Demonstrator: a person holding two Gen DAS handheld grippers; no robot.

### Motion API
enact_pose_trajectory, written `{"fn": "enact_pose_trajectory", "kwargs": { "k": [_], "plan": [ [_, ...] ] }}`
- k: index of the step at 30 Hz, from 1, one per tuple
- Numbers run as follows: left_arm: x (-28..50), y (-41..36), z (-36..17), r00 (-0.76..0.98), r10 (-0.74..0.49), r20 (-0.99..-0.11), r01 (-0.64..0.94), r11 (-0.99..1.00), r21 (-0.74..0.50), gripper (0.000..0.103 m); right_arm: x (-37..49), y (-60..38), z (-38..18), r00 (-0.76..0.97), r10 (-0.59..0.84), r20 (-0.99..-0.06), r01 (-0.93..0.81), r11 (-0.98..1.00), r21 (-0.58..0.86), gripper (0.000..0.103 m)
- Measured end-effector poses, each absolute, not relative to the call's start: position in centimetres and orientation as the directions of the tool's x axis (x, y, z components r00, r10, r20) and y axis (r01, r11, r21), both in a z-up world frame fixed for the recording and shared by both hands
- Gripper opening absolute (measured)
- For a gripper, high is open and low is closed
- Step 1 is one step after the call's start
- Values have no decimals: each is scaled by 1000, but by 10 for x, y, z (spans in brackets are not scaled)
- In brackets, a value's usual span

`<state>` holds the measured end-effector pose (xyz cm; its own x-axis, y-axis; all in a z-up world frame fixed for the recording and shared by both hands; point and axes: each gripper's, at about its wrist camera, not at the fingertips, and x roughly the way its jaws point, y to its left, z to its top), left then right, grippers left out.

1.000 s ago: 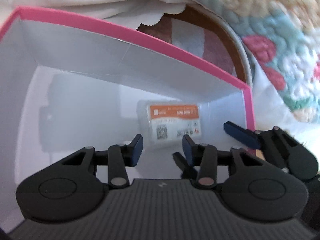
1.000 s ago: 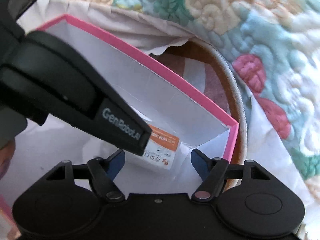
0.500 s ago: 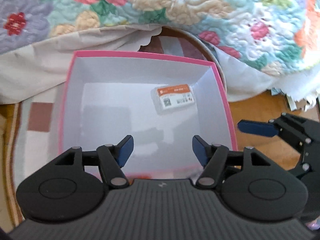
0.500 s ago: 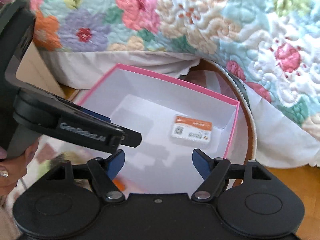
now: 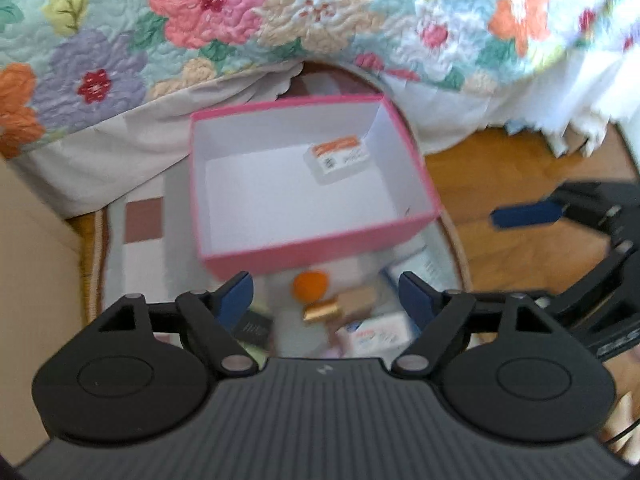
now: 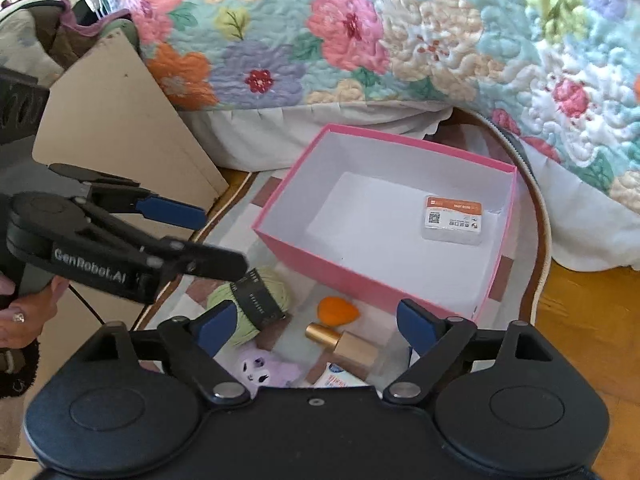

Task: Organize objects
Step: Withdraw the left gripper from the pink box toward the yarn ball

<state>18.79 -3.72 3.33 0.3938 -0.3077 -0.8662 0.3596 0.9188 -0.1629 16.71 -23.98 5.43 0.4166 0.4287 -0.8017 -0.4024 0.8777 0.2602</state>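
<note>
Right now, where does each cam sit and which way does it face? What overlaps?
Left wrist: on the left gripper, tilted down at the pink box by the quilt; its own open fingers show, and the right gripper's blue finger at the right edge.
Right wrist: on the right gripper, tilted down at the same box from its right; own open fingers, the left gripper and a hand show.
Shared: the box, white packet inside, orange piece, gold-capped bottle.
</note>
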Motion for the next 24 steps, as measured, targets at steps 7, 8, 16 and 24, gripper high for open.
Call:
{"fn": "enact_pose_trajectory", "kwargs": {
  "k": [7, 8, 16, 24],
  "plan": [
    [138, -17, 12, 352, -274, -895, 360, 922, -141, 79, 122, -227, 41, 375, 449, -811, -425, 861, 280, 95],
    [133, -13, 10, 350, -273, -896, 355, 924, -143, 80, 117, -225, 39, 368, 452, -812, -426, 859, 285, 95],
    [107, 20, -2, 367, -268, -891, 315, 937, -152, 90, 88, -204, 29, 323, 498, -805, -458, 827, 328, 95],
    [122, 45, -28, 405, -338, -850, 266, 933, -244, 92, 82, -175, 4, 334, 544, -770, -527, 785, 326, 95]
  ]
}}
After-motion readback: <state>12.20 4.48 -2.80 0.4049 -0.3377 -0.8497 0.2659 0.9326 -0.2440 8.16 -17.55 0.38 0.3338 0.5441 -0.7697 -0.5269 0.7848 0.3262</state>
